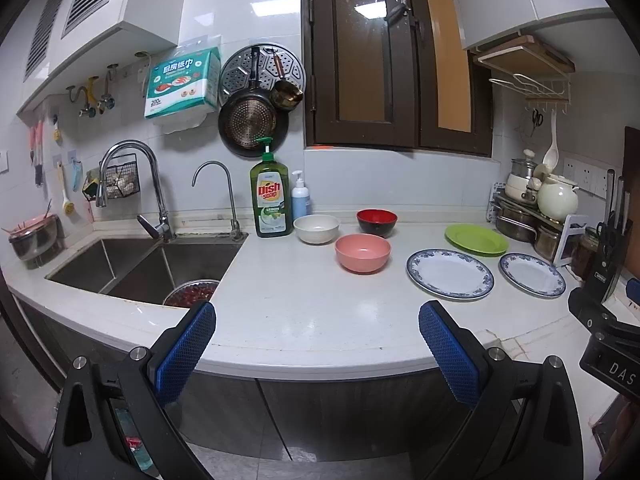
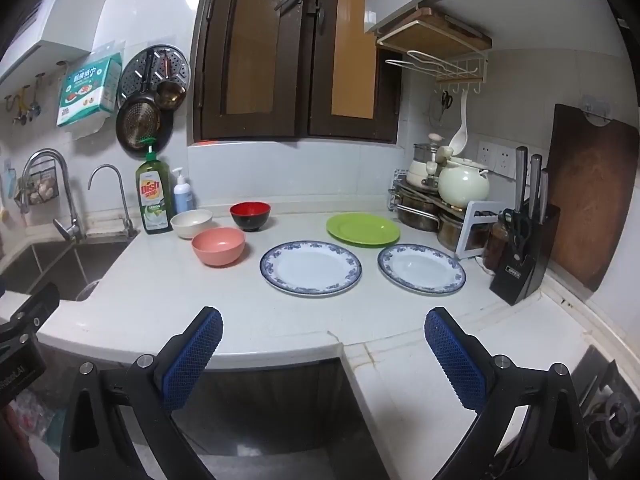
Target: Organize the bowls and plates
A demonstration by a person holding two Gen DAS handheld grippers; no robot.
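On the white counter (image 1: 288, 304) stand three bowls: a white bowl (image 1: 316, 229) (image 2: 191, 223), a red-and-black bowl (image 1: 377, 222) (image 2: 250, 215) and a pink bowl (image 1: 362, 253) (image 2: 218, 246). To their right lie a green plate (image 1: 476, 239) (image 2: 363, 229), a large blue-rimmed plate (image 1: 450, 274) (image 2: 311, 267) and a smaller blue-rimmed plate (image 1: 532, 274) (image 2: 421, 268). My left gripper (image 1: 316, 320) hangs open over the counter's front edge, nothing between its blue pads. My right gripper (image 2: 323, 326) is open too, near the counter's front edge, short of the plates.
A steel sink (image 1: 132, 264) with a tall tap (image 1: 132, 184) lies at the left, a strainer of red food (image 1: 191, 292) in it. Dish soap (image 1: 271, 196) stands by the bowls. Pots and a teapot (image 2: 463, 186), a knife block (image 2: 524, 252) and a cutting board (image 2: 592, 196) crowd the right.
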